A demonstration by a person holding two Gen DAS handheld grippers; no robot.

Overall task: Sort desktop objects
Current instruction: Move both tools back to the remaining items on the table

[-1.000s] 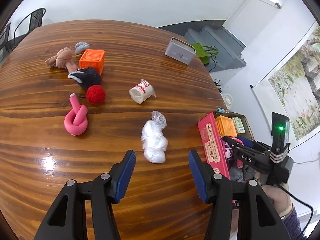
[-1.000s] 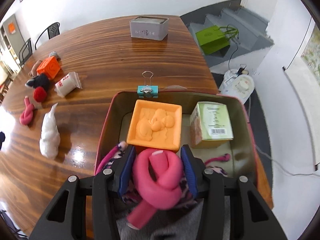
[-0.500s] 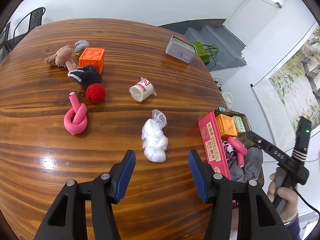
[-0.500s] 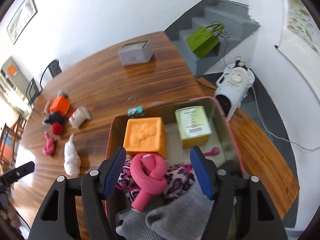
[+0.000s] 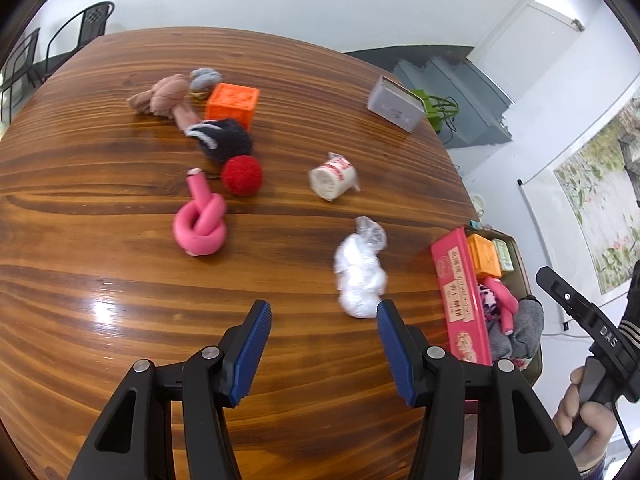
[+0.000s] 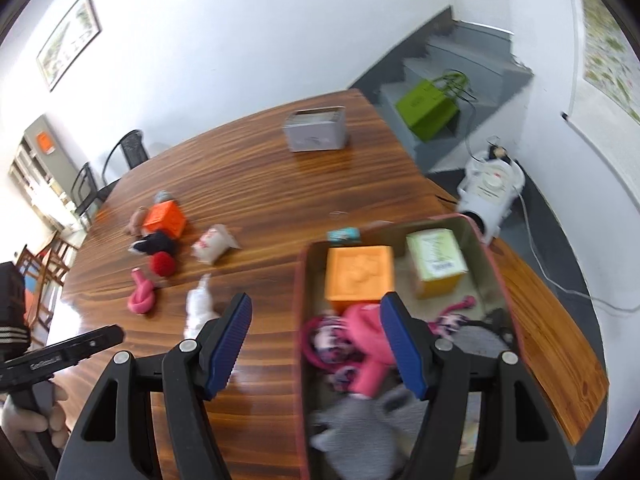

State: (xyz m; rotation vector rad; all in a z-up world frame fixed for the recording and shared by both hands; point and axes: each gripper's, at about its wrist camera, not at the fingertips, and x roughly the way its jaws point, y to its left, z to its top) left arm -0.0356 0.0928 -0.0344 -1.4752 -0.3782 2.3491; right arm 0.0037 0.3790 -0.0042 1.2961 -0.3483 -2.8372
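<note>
— What's the room like?
— White walls (image 6: 240,40), a framed picture (image 6: 68,40) on one, grey stairs (image 6: 460,64) with a green bag (image 6: 428,110) on a step.
— Furniture?
— A glossy wooden desk (image 5: 100,280), black chairs (image 5: 84,28) at its far end, and a landscape scroll (image 5: 600,200) hanging on the wall.

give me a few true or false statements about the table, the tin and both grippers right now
1. The left gripper is open and holds nothing. True.
2. The right gripper is clamped on the pink knotted tube in the tin. False: it is open, and that tube lies loose in the tin.
3. A second pink knotted tube lies on the table. True.
4. The red ball is inside the tin. False: it sits on the table beside a dark sock.
5. The white plastic bag lies on the table, just ahead of the left gripper. True.
</note>
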